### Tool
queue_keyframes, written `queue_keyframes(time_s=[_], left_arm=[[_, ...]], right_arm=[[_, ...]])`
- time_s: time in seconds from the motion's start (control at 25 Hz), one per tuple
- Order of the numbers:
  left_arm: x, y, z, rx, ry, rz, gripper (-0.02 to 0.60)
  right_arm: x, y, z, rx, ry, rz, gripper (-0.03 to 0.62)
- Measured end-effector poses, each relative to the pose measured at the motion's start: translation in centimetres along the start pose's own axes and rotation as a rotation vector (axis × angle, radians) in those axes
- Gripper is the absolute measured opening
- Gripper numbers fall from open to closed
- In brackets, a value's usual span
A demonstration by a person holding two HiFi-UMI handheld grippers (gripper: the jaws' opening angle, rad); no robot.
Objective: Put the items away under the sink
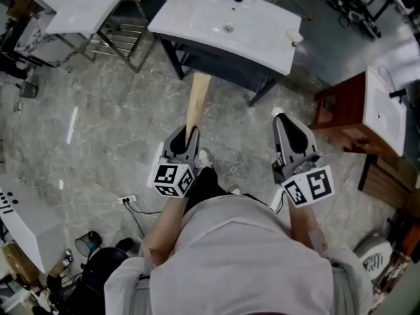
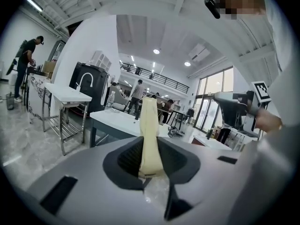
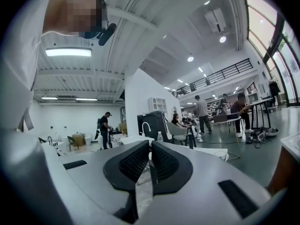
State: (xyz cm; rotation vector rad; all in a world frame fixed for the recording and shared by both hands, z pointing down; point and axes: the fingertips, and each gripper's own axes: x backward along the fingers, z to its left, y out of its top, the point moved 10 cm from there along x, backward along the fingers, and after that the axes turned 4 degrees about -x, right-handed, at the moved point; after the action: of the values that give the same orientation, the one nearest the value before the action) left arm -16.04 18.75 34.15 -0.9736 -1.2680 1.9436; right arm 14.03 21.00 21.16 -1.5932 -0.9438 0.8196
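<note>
Person: light-shirted shoulders fill the bottom centre of the head view, both forearms reaching up the frame, each with a gripper.
Left gripper (image 1: pixel 188 135): lower centre-left, its jaws clamped on the near end of a long pale tan item (image 1: pixel 197 100).
Item: it juts from those jaws up the frame, and its far tip overlaps the front edge of the sink unit in the picture. In the left gripper view it rises as a narrow cream strip between the dark pads. What it is made of I cannot tell.
Right gripper (image 1: pixel 281 118): centre-right, jaws drawn together to a thin slit with nothing between them.
Sink unit (image 1: pixel 197 20): a white top on a dark frame, upper centre, with the drain in the middle of the basin. A small cup (image 1: pixel 294 37) sits at its right end.
Space under the sink (image 1: pixel 216 61): dark and mostly hidden by the top, so I cannot tell whether anything is stored there yet.
Floor (image 1: pixel 98 130): grey stone, lying between the person and the sink unit.
Other furniture: a wooden cabinet (image 1: pixel 341 117) at the right edge and more white tops at upper left.
Progress: early to middle, by my reading. One item is in hand, while the stowing itself is not yet done.
Left to do: get low at the sink unit, slide the item under it and release.
</note>
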Motion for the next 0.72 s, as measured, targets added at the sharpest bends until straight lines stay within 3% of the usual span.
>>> queue_keyframes(time_s=[0.44,0.72], left_arm=[[-4.4,2.8,7.5,0.017,-0.039,0.013,0.084],[-6.5,2.8,11.1,0.050,-0.056,0.034,0.083]], right_arm=[[-7.9,1.0,0.5,0.018,-0.074,-0.004,0.041],[-10.1,1.5,1.2,0.032,-0.130,0.012,0.041]])
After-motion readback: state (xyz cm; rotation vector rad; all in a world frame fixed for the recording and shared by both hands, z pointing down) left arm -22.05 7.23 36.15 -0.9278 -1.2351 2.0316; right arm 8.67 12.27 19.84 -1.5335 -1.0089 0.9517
